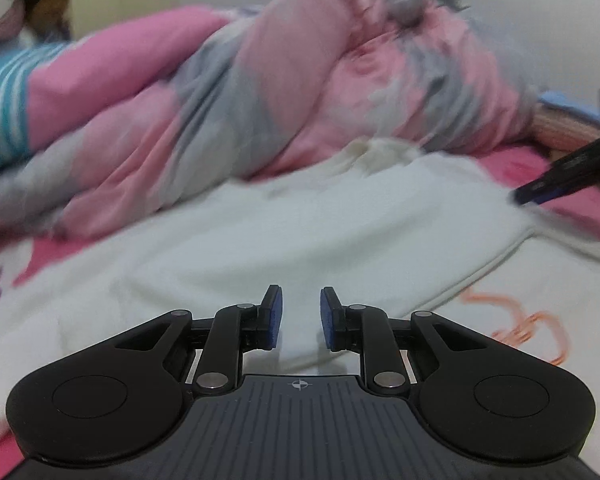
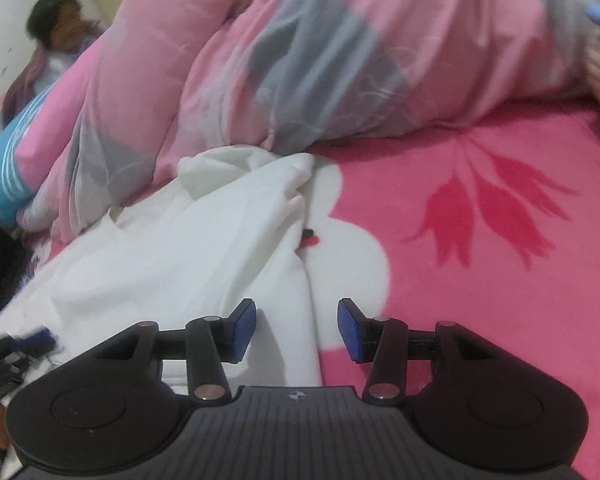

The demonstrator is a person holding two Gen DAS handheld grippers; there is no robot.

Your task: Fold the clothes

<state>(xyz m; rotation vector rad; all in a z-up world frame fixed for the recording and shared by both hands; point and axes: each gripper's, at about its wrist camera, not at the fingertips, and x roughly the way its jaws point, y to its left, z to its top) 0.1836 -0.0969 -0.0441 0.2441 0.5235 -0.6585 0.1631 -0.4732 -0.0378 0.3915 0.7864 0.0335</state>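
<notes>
While lying rumpled on a fuzzy pink floral bed point(image 2: 500, 300), a soft white cotton garment point(image 2: 160, 264) is sitting beneath both hand-held grippers, left point(image 1: 301, 317) and right point(image 2: 297, 330), each gaping empty.

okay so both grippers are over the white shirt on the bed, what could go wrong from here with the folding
1. The white garment lies bunched near its far end against the pink and grey duvet; a fold made now would likely trap those wrinkles.
2. The right gripper stands open over the garment's edge, with the pink blanket just beside it; closing there might pinch blanket along with cloth.
3. The left gripper is only narrowly open above flat cloth, so it may slide off instead of catching a layer.
</notes>
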